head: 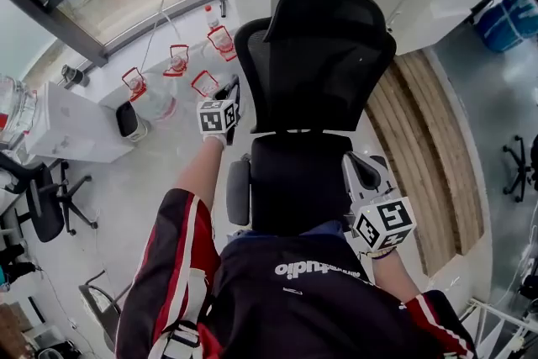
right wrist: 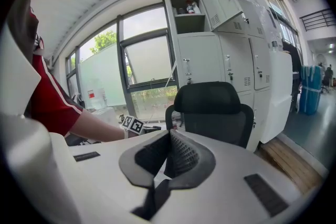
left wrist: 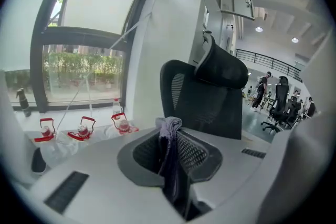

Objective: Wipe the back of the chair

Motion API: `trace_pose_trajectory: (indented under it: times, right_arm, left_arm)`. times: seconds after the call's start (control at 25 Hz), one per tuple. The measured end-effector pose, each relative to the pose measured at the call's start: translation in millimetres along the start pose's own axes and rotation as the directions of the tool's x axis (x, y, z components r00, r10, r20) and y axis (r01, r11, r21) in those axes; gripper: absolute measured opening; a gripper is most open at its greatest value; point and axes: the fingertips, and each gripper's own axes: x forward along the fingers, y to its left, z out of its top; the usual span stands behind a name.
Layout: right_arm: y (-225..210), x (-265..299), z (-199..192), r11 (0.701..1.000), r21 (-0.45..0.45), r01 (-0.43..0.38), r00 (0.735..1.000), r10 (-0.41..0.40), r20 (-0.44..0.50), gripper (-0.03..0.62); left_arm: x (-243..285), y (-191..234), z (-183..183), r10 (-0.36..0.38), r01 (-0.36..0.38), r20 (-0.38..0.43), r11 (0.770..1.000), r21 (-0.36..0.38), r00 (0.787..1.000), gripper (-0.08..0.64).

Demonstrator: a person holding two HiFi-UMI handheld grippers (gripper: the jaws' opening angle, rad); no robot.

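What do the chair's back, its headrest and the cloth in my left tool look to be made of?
Back: black mesh fabric with a matt finish; light shows through the weave near its edge.
Headrest: probably padded fabric or foam, smooth, opaque black.
Cloth: soft grey textile, perhaps microfibre; it bunches and hangs limp.

left tongs (left wrist: pixel 171 147) pinching a grey cloth (left wrist: pixel 169 127) (bunched on top), black chair (left wrist: pixel 207 105) ahead
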Motion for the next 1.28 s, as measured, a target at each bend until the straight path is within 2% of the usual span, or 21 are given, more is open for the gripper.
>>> trace_pose_trajectory:
  times: [0.36,0.56,0.8,1.04,1.28]
  right_arm:
    - [59,11,17,0.994,-0.018,-0.105,0.993,0.106,0.057,0.015]
    - [59,-4,19,0.994,-0.017,-0.108,0.991,0.109,0.082,0.015]
    - [19,-36,9,0.998,0.008,-0.060,0.994,0.059,0.091,0.015]
    - [-45,-74,-7,0.999,0.051,0.006,0.995,-0.010,0.095,0.015]
    - [-122,-106,-23,0.993,0.090,0.076,0.993,-0.084,0.083,0.015]
  left_arm:
    - [-67,7,6,-0.005,0.005,0.038,1.000,-0.004,0.999,0.064]
    - [-74,-15,0,-0.022,0.022,0.040,1.000,-0.001,0.999,0.064]
    - [-49,-78,-3,-0.079,0.079,0.035,0.997,0.007,0.996,0.064]
    - [-2,-179,-21,-0.170,0.170,0.006,0.985,0.010,0.985,0.064]
    - [56,-281,-38,-0.260,0.261,-0.035,0.965,0.028,0.965,0.064]
